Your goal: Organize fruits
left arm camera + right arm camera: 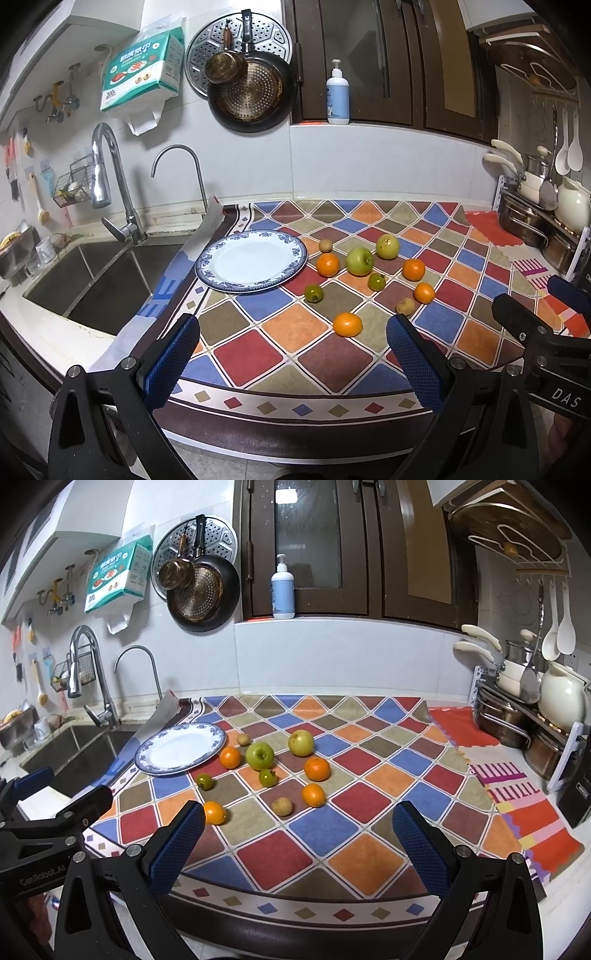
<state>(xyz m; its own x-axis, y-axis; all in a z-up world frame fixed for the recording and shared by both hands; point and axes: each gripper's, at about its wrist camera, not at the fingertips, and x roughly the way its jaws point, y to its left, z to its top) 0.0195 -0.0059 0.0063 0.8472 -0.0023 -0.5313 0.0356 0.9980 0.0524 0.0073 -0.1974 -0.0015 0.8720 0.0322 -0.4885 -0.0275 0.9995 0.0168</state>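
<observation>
In the left wrist view, oranges point(347, 324), green apples point(359, 261) and small brownish fruits point(405, 306) are scattered beside an empty blue-rimmed plate point(251, 288); the left gripper point(291, 354) is spread, empty. In the right wrist view, the right gripper point(299, 840) is likewise spread, and the nearest orange point(215, 812) is partly hidden behind its left finger.
</observation>
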